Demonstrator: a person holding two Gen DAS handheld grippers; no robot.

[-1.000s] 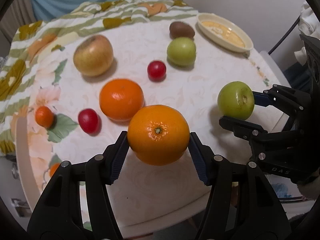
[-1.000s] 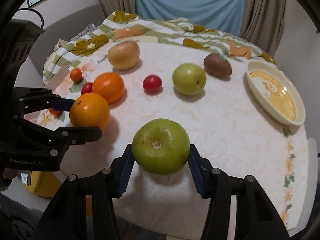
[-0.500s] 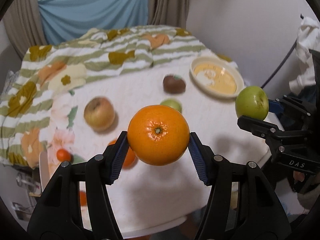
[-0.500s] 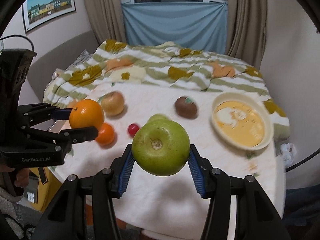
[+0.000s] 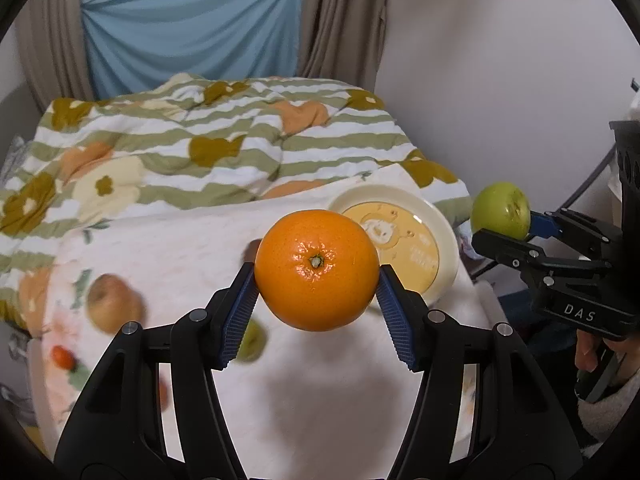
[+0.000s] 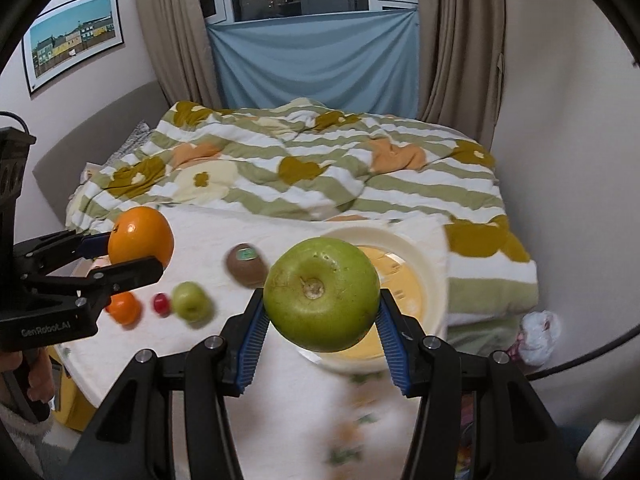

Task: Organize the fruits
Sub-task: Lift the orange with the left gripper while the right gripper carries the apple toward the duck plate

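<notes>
My left gripper (image 5: 316, 276) is shut on a large orange (image 5: 316, 270), held in the air above the white tablecloth. My right gripper (image 6: 322, 300) is shut on a green apple (image 6: 322, 294), which hangs just in front of a cream plate (image 6: 432, 264) with a yellow centre. Each wrist view shows the other gripper: the right gripper (image 5: 506, 224) with its apple (image 5: 502, 210) sits right of the plate (image 5: 448, 232), and the left gripper (image 6: 134, 252) with the orange (image 6: 140, 242) is at the left.
On the table lie a kiwi (image 6: 246, 265), a smaller green apple (image 6: 191, 300), a red cherry tomato (image 6: 161, 303), a second orange (image 6: 124, 307) and a yellowish apple (image 5: 110, 304). A striped flowered quilt (image 6: 320, 168) lies behind. A wall stands at the right.
Both grippers have lifted with their fruits, and the table has dropped away below them. The plate now lies just behind the held fruits. Both grips are unchanged.
</notes>
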